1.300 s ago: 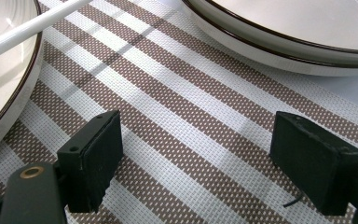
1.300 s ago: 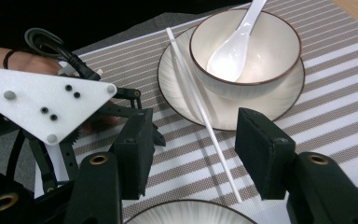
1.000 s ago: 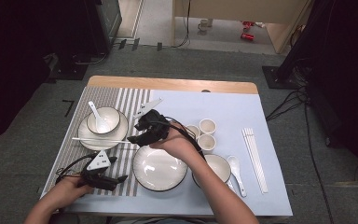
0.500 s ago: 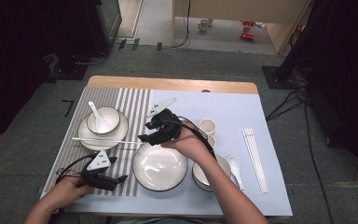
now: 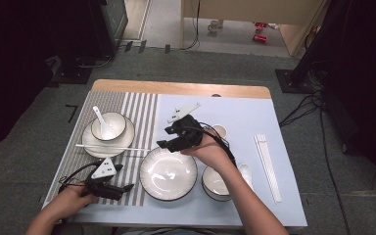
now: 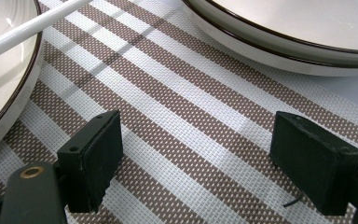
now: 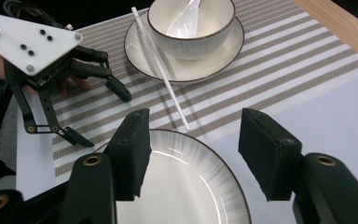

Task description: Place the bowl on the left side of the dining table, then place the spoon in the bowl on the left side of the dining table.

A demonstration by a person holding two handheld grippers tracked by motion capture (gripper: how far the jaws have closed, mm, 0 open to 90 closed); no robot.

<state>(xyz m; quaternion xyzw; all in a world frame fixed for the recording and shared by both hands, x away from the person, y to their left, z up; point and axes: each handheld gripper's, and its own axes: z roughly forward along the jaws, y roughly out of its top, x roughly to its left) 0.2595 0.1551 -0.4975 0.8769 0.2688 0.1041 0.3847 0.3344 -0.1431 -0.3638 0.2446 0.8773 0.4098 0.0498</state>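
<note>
Over the far rim of the big plate point(image 5: 168, 173), right gripper point(image 5: 167, 140) hovers with jaws just widening, nothing between them. Left gripper point(image 5: 123, 188) rests released on the striped mat point(image 5: 142, 105) beside that plate. Left setting looks done: bowl point(image 5: 108, 126) with spoon on saucer, chopsticks point(image 5: 112, 147) across it; right setting still unstacked.

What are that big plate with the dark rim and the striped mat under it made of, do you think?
The big plate looks like glazed ceramic: glossy off-white with light reflections, fine ribbing towards the edge and a thin brown rim line. It could be melamine; the look leaves that open. The striped mat looks like woven vinyl or coarse fabric: matte, with a visible grid weave in brown and white bands.
</note>
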